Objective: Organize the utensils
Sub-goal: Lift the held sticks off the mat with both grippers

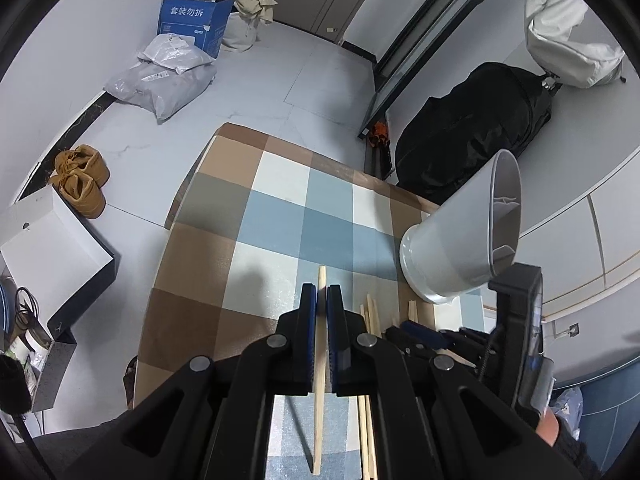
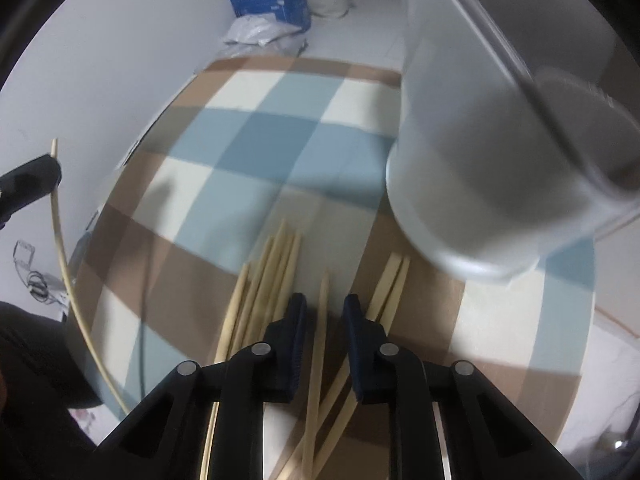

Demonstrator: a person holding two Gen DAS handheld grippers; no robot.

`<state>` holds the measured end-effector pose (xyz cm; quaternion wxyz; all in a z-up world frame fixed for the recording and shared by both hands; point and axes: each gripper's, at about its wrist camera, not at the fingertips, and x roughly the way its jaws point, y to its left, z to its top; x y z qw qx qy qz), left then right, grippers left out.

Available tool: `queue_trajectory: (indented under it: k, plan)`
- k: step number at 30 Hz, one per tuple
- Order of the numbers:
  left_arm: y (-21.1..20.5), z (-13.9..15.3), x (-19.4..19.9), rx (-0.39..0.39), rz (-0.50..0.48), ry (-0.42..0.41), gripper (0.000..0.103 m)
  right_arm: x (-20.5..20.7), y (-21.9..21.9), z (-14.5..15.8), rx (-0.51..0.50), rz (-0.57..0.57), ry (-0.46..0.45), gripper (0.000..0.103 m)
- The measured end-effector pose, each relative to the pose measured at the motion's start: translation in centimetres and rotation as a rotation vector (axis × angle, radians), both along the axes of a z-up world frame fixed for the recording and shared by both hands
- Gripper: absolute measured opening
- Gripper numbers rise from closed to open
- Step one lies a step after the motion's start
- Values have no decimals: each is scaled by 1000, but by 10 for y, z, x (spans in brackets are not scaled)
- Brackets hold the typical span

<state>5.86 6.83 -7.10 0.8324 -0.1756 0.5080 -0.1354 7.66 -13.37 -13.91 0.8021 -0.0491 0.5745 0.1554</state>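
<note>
My left gripper (image 1: 322, 292) is shut on a single wooden chopstick (image 1: 319, 400), held above the checked tablecloth (image 1: 272, 216). In the right wrist view the same chopstick (image 2: 60, 240) shows at the far left. A tall grey utensil cup (image 1: 452, 240) stands on the table's right side, looming close and blurred as the cup (image 2: 480, 184) in the right wrist view. My right gripper (image 2: 325, 308) points down over several loose chopsticks (image 2: 272, 272). One chopstick (image 2: 320, 344) lies between its jaws, with a gap on each side, so the pads do not press it.
The table edge curves off at the left. On the floor beyond are a blue box (image 1: 192, 24), grey parcel bags (image 1: 160, 80), brown shoes (image 1: 80, 180), a black bag (image 1: 472, 132) and a white box (image 1: 52, 240).
</note>
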Motion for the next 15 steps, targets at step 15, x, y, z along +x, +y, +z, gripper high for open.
queue_trajectory:
  k: [15]
  plan:
    - [-3,0,-2,16,-28,-7,1,-5,-14,11,57,-61,-74,4]
